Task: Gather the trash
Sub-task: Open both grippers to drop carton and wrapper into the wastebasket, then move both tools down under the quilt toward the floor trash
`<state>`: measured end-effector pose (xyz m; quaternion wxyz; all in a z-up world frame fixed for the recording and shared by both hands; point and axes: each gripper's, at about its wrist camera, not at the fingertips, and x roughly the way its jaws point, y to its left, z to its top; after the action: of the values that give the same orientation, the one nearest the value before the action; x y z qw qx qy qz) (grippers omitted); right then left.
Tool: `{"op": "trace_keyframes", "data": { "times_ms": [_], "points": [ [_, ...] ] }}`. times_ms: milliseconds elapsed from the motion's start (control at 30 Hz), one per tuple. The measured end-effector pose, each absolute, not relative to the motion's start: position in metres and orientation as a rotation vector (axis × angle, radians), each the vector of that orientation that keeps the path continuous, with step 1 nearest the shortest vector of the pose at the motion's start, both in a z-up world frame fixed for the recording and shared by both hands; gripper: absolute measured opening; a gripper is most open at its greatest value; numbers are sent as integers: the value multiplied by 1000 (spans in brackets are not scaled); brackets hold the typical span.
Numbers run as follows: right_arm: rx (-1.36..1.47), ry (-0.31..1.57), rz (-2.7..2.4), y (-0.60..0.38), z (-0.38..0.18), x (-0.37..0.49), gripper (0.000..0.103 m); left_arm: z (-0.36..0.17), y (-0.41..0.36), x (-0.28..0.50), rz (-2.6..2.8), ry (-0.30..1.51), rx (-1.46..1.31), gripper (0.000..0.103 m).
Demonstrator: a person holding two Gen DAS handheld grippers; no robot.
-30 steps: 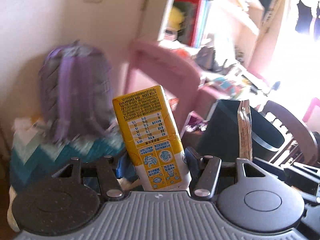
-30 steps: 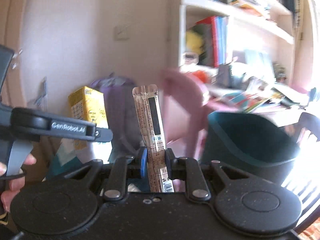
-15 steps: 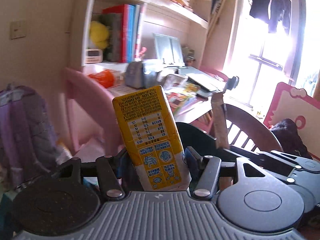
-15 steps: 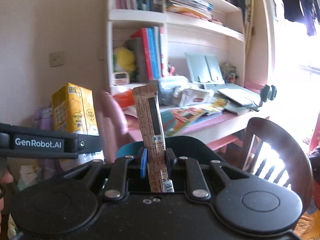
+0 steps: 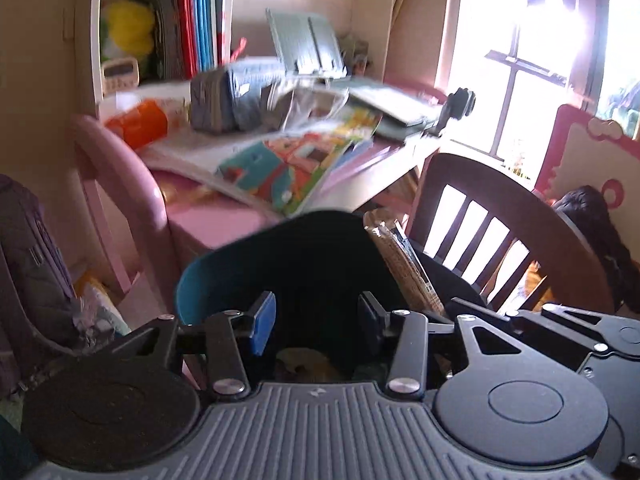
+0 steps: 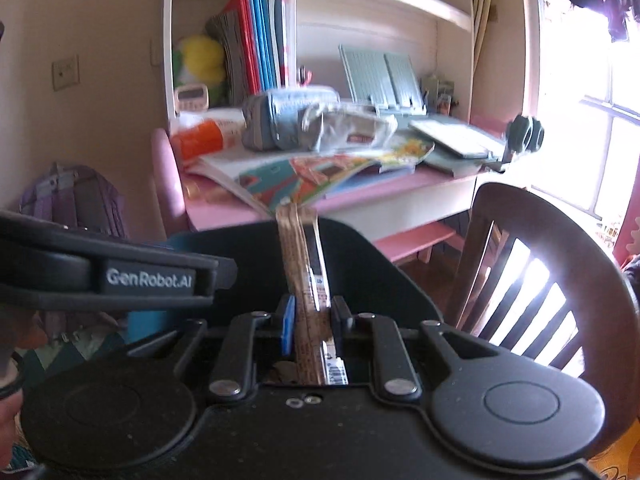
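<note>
My left gripper [image 5: 316, 316] hangs over the mouth of a dark teal bin [image 5: 208, 276]. Its jaws are closing with nothing between them. A yellowish shape [image 5: 304, 364] shows low inside the bin, too dim to name. My right gripper [image 6: 314, 316] is shut on a long tan snack wrapper [image 6: 304, 264], which stands upright over the same bin [image 6: 380, 264]. That wrapper [image 5: 400, 256] also shows in the left wrist view, just right of the left jaws. In the right wrist view, the left gripper's body [image 6: 120, 276] crosses the left side.
A pink desk [image 6: 360, 196] piled with books and a grey pouch stands behind the bin. A dark wooden chair [image 5: 500, 216] is close on the right, a purple backpack [image 5: 28, 264] on the left. Shelves and a bright window lie beyond.
The yellow carton that stood in the left jaws is gone from them. Both grippers have swung right, from the backpack and wall towards the desk, and now sit over the bin.
</note>
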<state>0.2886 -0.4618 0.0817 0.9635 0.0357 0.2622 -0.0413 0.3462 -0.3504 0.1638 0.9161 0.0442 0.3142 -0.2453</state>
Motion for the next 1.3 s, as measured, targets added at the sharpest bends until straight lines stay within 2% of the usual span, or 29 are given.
{"op": "trace_keyframes", "data": {
  "times_ms": [200,500,533,633,800,867,1100,1167,1300],
  "points": [
    [97,613,-86,-468,60,309,19,137,-353,363,-494,718,87,45],
    [110,626,-81,-472,59,305,32,130,-342,368,-486,745,46,46],
    [112,624,-82,-471,61,302,36,132,-339,367,-488,746,40,46],
    [118,614,-74,-469,67,295,38,137,-332,361,-494,744,32,53],
    [104,593,-48,-456,80,277,46,154,-310,341,-505,711,18,55],
    [94,584,-37,-449,87,269,48,162,-299,332,-493,699,11,61],
    [67,548,5,-422,110,243,56,189,-258,298,-492,653,-23,62],
    [62,540,24,-412,116,236,58,195,-247,288,-485,641,-22,67],
    [47,522,63,-389,125,221,64,203,-219,269,-467,625,-41,71]
  ]
}}
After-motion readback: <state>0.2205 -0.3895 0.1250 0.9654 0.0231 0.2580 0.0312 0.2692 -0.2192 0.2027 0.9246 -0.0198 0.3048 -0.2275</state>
